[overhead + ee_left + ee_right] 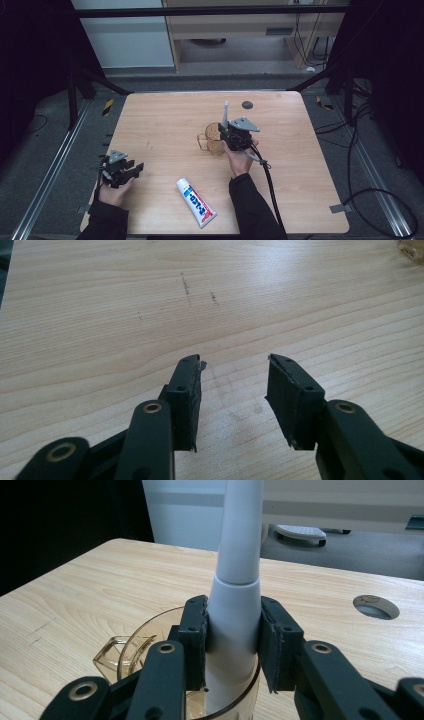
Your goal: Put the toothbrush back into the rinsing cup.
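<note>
I'm holding the right gripper [232,640] over the cup [212,138], which is sitting near the middle of the table [165,120]. Its fingers [196,630] are pinching a white handle [235,615] from both sides, pads pressing on its thick lower part. The handle is standing upright with its lower end down inside the cup; in the high view its thin upper part [226,111] is rising above the gripper [231,135]. I cannot tell what kind of tool the handle belongs to, since its top is running out of the right gripper view. The cup [150,645] is amber and see-through, with a side grip pointing left in both views.

I'm resting the left gripper [131,169] low near the left edge of the table, well apart from the cup. Its fingers [187,395] are standing spread, with bare wood between them.

A toothpaste tube [196,202] is lying flat near the front edge, between my two forearms, touching neither gripper. A dark round hole [247,105] is showing beyond the cup.
</note>
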The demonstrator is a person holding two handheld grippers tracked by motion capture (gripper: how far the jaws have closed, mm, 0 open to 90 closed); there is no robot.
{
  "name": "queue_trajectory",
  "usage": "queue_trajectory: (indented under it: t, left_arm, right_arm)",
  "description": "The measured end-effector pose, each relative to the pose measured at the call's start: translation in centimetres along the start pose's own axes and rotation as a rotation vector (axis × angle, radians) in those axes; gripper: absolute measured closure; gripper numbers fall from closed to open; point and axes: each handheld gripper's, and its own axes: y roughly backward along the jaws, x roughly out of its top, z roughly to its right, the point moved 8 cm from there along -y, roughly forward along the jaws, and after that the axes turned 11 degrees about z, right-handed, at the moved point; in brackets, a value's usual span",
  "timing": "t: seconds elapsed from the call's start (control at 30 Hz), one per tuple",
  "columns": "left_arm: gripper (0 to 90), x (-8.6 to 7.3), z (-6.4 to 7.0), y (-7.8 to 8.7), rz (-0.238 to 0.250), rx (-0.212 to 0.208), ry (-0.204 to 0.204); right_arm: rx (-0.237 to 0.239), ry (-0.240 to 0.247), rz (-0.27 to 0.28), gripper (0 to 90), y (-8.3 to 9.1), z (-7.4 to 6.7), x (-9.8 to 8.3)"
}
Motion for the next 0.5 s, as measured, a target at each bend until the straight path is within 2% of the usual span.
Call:
queue_trajectory:
  t: [0.5]
  left_arm:
    - [56.0, 0.00, 0.01, 0.04, -0.002, -0.002, -0.002]
  right_arm:
    - [0.027, 0.013, -0.013, 66.1, 0.35, -0.42, -0.06]
